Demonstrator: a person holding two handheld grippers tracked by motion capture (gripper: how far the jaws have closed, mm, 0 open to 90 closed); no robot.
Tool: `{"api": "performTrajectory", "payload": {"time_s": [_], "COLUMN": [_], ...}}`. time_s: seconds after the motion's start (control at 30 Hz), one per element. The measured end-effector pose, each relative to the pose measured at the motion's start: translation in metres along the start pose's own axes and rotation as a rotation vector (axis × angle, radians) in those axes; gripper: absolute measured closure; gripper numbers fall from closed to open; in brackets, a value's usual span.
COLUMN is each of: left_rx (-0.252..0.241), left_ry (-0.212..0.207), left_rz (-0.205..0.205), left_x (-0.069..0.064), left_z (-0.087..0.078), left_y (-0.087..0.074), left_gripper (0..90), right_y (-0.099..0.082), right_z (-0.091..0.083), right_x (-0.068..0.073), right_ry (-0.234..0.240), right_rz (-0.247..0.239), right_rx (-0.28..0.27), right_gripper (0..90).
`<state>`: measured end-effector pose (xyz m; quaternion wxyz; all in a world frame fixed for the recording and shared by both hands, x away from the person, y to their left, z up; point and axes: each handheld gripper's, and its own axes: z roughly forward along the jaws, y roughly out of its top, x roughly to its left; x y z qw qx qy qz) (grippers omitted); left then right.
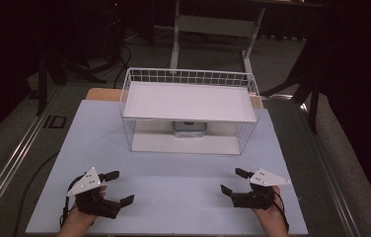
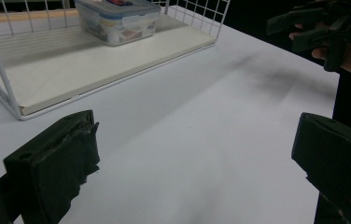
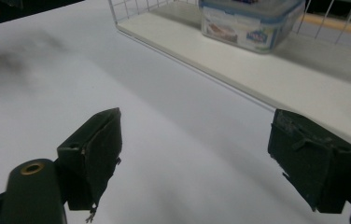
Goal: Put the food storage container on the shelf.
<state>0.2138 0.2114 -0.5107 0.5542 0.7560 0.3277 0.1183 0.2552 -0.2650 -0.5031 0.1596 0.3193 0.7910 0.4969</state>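
A white wire rack (image 1: pixel 189 111) with two shelves stands at the back middle of the pale table (image 1: pixel 173 177). On its lower shelf sits a clear plastic food box with a lid (image 1: pixel 189 128) (image 2: pixel 117 18) (image 3: pixel 250 21). My left gripper (image 1: pixel 118 187) (image 2: pixel 197 158) rests low near the front left of the table, open and holding nothing. My right gripper (image 1: pixel 235 181) (image 3: pixel 197 154) sits near the front right, also open and holding nothing. Both point toward the rack, well short of it.
The rack's upper shelf (image 1: pixel 188 101) is a flat white board with nothing on it. A white table frame (image 1: pixel 213 29) stands on the floor behind. Metal rails (image 1: pixel 6 163) run along both sides of the table. The other hand's gripper (image 2: pixel 323 23) appears far off.
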Motion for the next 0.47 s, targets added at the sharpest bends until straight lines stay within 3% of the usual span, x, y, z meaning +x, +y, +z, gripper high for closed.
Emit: {"api": "performTrajectory", "payload": {"time_s": [0.13,0.47], "left_rx": [0.018,0.009], "left_ry": [0.000,-0.002], "left_rz": [0.017,0.027], "left_x": [0.0010,0.0019], "left_z": [0.0044,0.0094], "left_y": [-0.0041,-0.0055], "left_gripper": [1.3,1.4], "right_y": [-0.0028,-0.0083], "right_z": [-0.0003,0.0059], "right_x": [-0.0049,-0.0104], "right_ry": [-0.006,-0.006], "right_rz": [0.023,0.044], "right_rx": [0.001,0.034], "right_gripper": [17.7,17.7]}}
